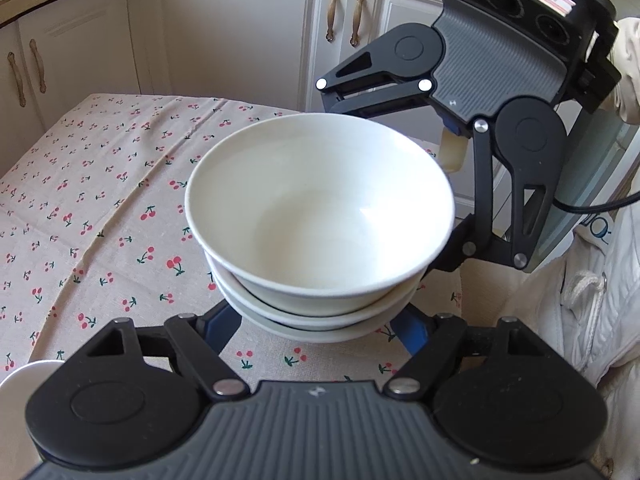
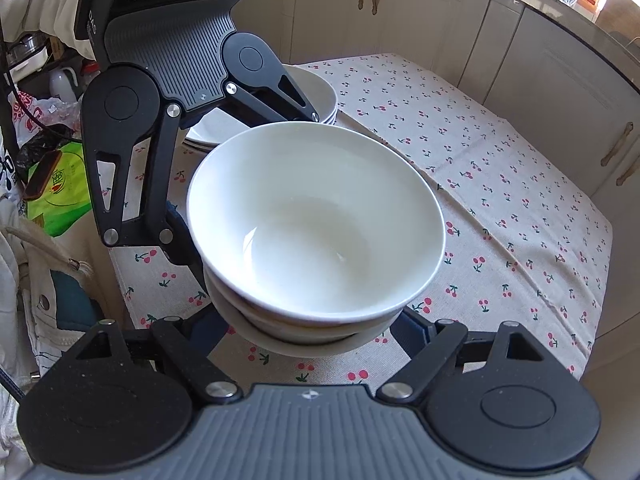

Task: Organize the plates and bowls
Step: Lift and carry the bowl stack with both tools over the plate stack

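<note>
A stack of three white bowls (image 1: 320, 216) (image 2: 316, 224) sits in the middle of both views, low over the cherry-print tablecloth (image 1: 100, 200) (image 2: 500, 200). My left gripper (image 1: 320, 330) has its blue fingers (image 1: 224, 322) against both sides of the lowest bowl. My right gripper (image 2: 308, 338) holds the same stack from a crossing direction, its fingers (image 2: 414, 330) against the bottom bowl. Each gripper shows in the other's view: the right one (image 1: 392, 176) from the upper right, the left one (image 2: 256, 192) from the upper left. The pads are hidden under the bowl rims.
A pile of white plates (image 2: 324, 96) stands on the table behind the bowls. Another white plate edge (image 1: 24, 376) shows at the lower left. Cream cabinets (image 1: 240, 40) line the far side. A person's white clothing (image 1: 580, 300) and a green bag (image 2: 60, 196) are beside the table.
</note>
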`<control>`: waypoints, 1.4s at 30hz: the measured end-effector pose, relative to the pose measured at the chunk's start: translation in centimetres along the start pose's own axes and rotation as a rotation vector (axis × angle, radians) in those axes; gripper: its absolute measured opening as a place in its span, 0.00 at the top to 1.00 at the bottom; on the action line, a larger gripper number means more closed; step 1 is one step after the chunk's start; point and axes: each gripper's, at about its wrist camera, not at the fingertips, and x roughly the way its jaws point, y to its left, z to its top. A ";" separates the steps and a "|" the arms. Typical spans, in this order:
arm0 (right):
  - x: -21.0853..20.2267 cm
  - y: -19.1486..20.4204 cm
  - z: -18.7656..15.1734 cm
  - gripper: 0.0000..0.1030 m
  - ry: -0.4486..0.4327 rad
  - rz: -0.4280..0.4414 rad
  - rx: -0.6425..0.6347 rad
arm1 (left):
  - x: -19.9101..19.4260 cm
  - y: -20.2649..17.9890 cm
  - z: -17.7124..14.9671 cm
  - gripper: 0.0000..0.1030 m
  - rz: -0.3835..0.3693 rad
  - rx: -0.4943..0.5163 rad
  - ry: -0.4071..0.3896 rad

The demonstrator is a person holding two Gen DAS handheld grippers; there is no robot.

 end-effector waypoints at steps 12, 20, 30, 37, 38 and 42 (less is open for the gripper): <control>-1.8 1.6 3.0 0.13 -0.024 -0.027 -0.070 | -4.0 -0.5 -0.5 0.22 0.069 -0.001 -0.034; -1.1 2.7 6.8 0.13 -0.052 -0.019 -0.145 | -7.5 0.7 -2.2 0.22 0.154 -0.026 -0.040; 1.5 4.1 11.8 0.13 -0.063 0.018 -0.243 | -11.1 2.4 -5.4 0.22 0.242 -0.092 -0.050; 4.7 4.3 14.7 0.13 -0.057 0.057 -0.277 | -12.4 3.8 -7.5 0.22 0.274 -0.138 -0.038; 5.1 4.4 15.0 0.13 -0.055 0.060 -0.281 | -12.5 4.0 -7.9 0.22 0.277 -0.144 -0.038; 6.9 4.3 16.0 0.13 -0.046 0.069 -0.290 | -12.5 4.7 -9.0 0.22 0.283 -0.162 -0.037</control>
